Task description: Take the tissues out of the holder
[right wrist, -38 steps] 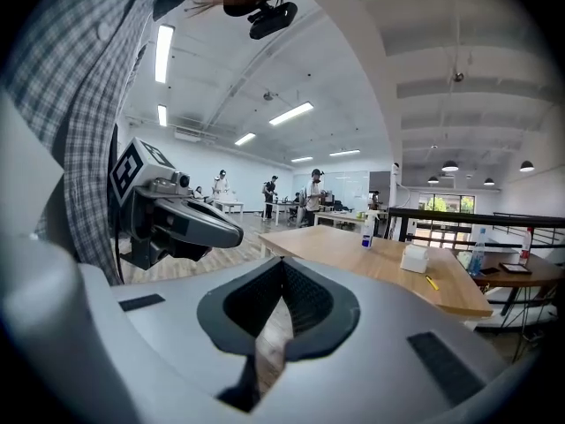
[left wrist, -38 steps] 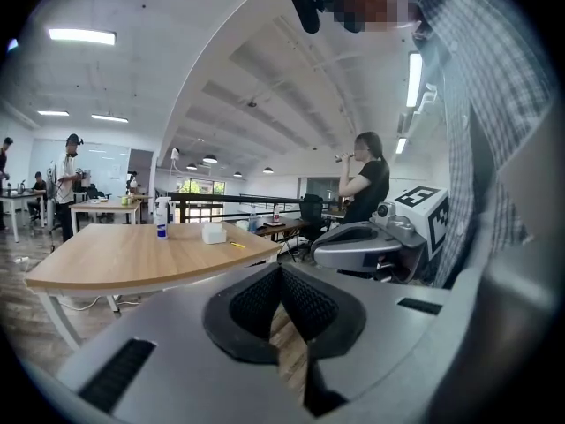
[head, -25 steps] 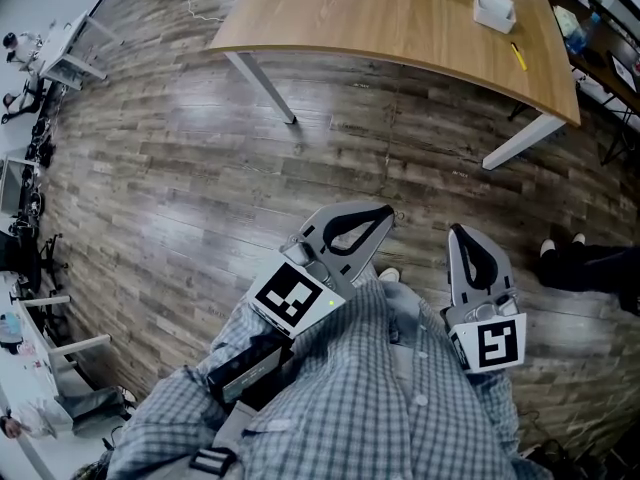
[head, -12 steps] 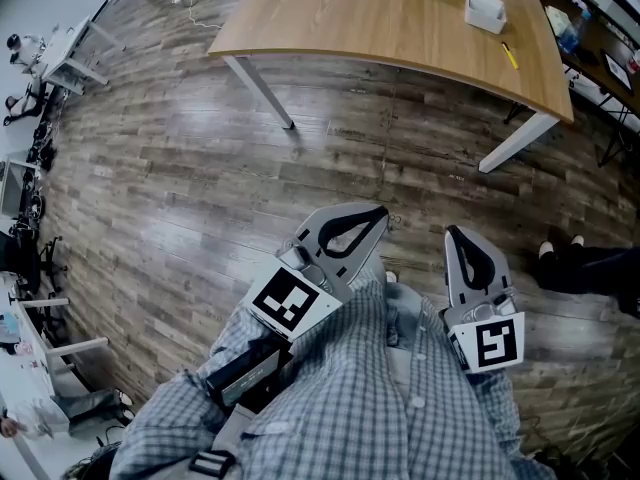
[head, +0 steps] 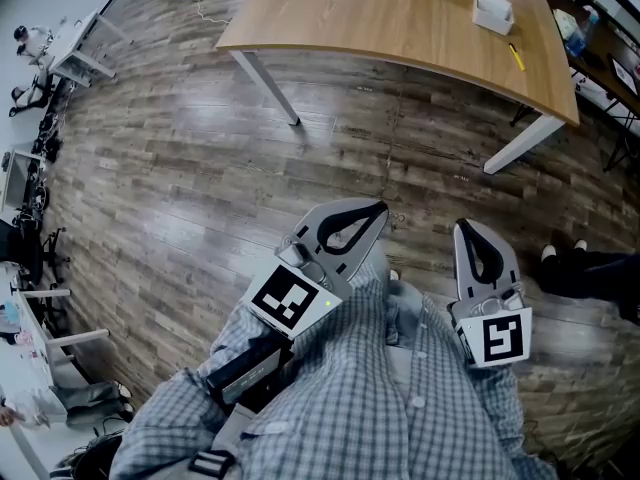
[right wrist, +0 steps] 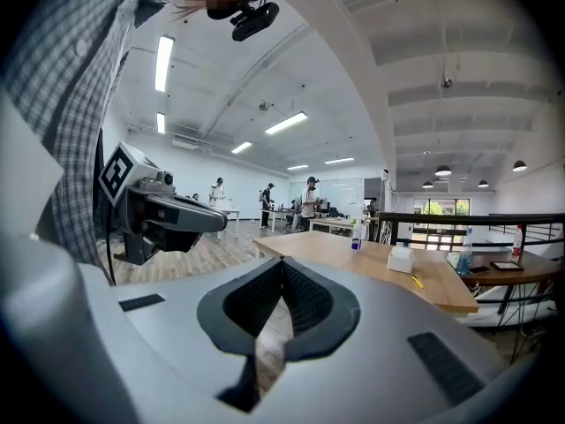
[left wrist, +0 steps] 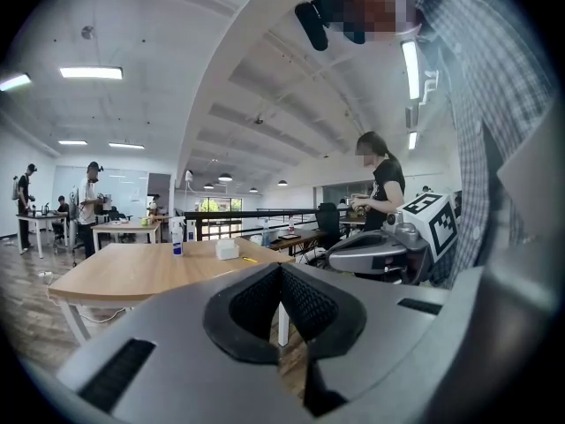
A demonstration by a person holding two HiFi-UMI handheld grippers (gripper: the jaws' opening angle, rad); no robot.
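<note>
Approach step: the left gripper (head: 378,211) and right gripper (head: 464,228), both closed and empty, sit well short of the table (head: 350,18); the white box (head: 493,10) on it is probably the tissue holder; the next move calls for walking up and opening the jaws.

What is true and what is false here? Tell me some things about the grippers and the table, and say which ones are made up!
1. The tissue holder sits on the wooden table. True.
2. The right gripper is holding a tissue. False: its jaws are together with nothing between them.
3. The left gripper is shut and empty. True.
4. The yellow pen lies on the floor. False: it lies on the table, near the tissue holder.
5. Both grippers touch the table. False: they are held over the floor, well apart from the table.
</note>
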